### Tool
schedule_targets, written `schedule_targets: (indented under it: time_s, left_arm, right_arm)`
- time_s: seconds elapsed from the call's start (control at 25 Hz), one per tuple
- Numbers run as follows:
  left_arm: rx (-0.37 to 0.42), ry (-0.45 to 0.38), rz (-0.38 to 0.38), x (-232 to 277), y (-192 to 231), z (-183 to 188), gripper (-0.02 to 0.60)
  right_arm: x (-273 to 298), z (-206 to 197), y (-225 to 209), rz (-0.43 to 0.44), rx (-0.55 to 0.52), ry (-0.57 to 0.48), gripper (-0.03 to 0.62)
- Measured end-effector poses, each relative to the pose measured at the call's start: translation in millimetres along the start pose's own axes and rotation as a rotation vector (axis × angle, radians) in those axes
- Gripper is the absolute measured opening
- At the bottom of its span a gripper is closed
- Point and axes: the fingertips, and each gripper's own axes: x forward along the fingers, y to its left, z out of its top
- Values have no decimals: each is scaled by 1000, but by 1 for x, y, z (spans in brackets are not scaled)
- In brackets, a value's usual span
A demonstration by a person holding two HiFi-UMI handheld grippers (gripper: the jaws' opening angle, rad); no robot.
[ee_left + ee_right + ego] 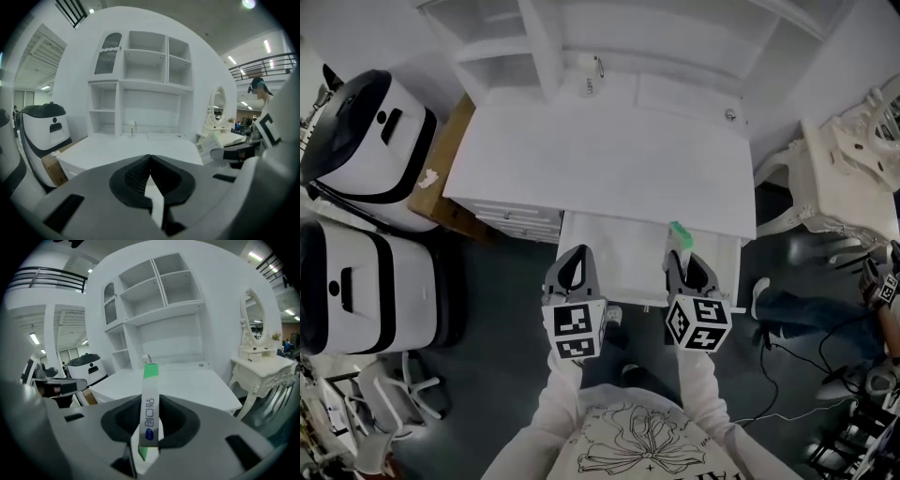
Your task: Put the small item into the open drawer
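Desk (600,178), white, with drawer (614,258) pulled open at its 6 o'clock edge. Left gripper (572,262) over the drawer's 9 o'clock side, jaws closed together and empty. Right gripper (680,258) toward 3 o'clock, jaws clamped on a thin green-and-white packet (150,413) above the drawer.

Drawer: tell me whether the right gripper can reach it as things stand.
Probably yes. The right gripper, shut on the box, seems to hang over the open drawer with nothing between them; the left gripper is off to one side.
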Motion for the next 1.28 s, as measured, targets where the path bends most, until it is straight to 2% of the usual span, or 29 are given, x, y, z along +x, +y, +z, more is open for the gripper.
schedule_targets:
  time_s: [0.4,0.68,1.04,1.28]
  left_arm:
    - [-13,103,-37,55,13,-35,3]
    - [-32,168,-28,75,19,-62,2]
    - [-71,214,4,96,32,-84,2]
    - [-86,219,19,98,34,-87,2]
  right_arm:
    - [67,-42,4,31,-28,154,91]
    - [101,-83,8,92,-117,293,91]
    - [142,-129,11,158,-212,439,91]
    - [165,-169,3,180,-290,560,91]
